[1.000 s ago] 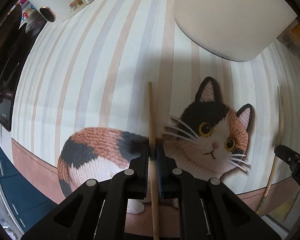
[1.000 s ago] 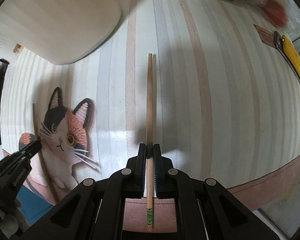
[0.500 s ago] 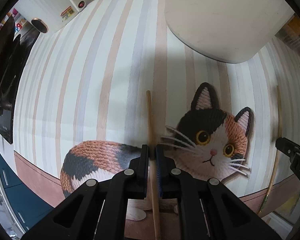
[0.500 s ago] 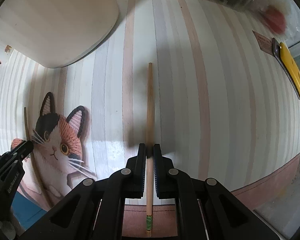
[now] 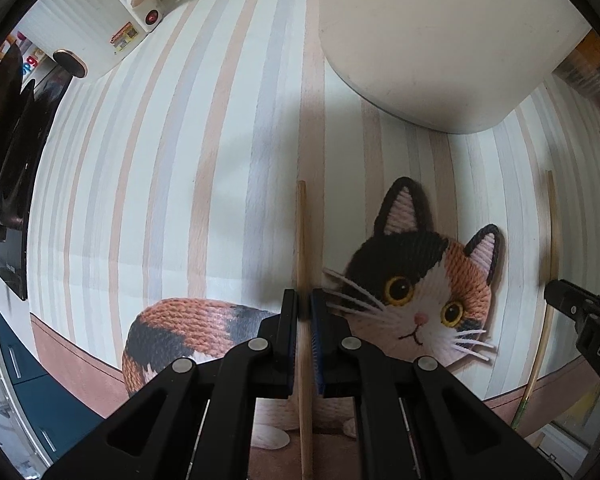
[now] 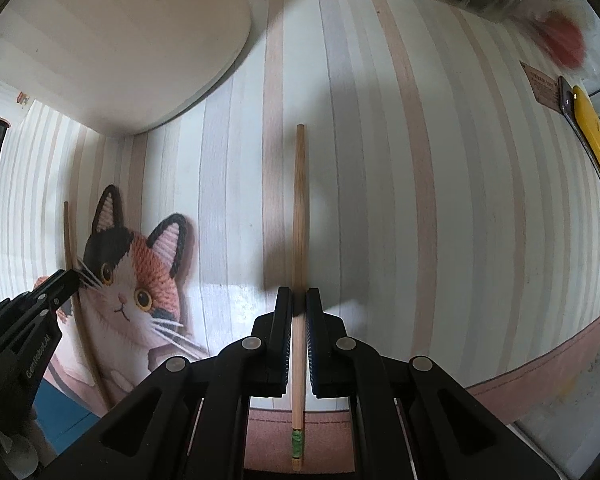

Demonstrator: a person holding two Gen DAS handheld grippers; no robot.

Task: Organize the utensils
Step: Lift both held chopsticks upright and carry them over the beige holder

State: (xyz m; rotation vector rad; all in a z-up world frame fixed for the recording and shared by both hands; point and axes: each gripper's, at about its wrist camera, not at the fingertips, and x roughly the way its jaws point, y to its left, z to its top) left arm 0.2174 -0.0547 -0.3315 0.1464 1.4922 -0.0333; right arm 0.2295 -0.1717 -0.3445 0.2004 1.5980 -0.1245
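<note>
Left claw (image 5: 304, 312): pointing down at the desk (image 5: 180, 160), jaws closed on a plain wooden chopstick (image 5: 302, 232). The stick runs lengthwise between the pads, its far end out ahead over the striped mat, its near end passing back under the claw body. I cannot tell whether it touches the surface.

Right claw (image 6: 299, 308): also pointing down, jaws closed on a second chopstick (image 6: 299, 208). This one carries a green band (image 6: 297, 442) near its rear end, which sits over the pink border of the mat. Its far end reaches out over the pale stripes.

Relations: the two sticks lie roughly parallel and well apart, one on each side of the calico cat printed on the mat (image 5: 424, 280). From the left view, my right claw (image 5: 560, 296) shows at the right edge with its stick (image 5: 553, 220). From the right view, my left claw (image 6: 66, 280) shows at the left edge, its stick (image 6: 67, 232) just beside the cat's ear.

Surroundings: a white container (image 5: 440, 40) stands beyond the cat, past both stick tips. A yellow object (image 6: 596, 144) lies at the desk's far right edge
</note>
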